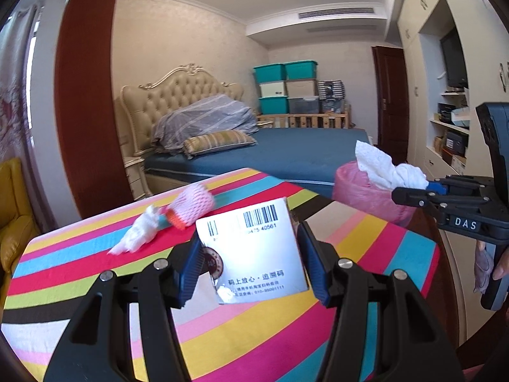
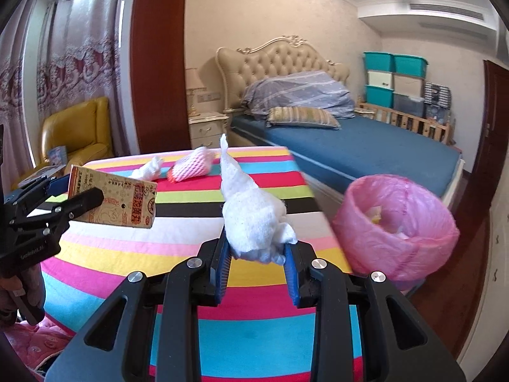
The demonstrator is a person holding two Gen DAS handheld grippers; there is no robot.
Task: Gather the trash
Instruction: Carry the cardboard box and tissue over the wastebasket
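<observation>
My left gripper (image 1: 251, 254) is shut on a small cardboard box (image 1: 254, 248) with a barcode, held above the striped table (image 1: 95, 273). The same box (image 2: 127, 200) shows at the left of the right wrist view, in the left gripper (image 2: 66, 191). My right gripper (image 2: 257, 254) is shut on a crumpled white tissue (image 2: 251, 213); that tissue (image 1: 381, 165) hangs beside the pink-lined trash bin (image 1: 366, 191). The bin (image 2: 397, 226) stands just past the table's right edge. On the table's far side lie another white tissue (image 1: 136, 235) and a pink foam fruit net (image 1: 191, 203).
A bed (image 2: 366, 149) with a blue sheet stands behind the table. A yellow armchair (image 2: 76, 130) sits at the far left by the curtains. Storage bins (image 1: 286, 86) are stacked at the back wall, and shelves (image 1: 451, 121) line the right wall.
</observation>
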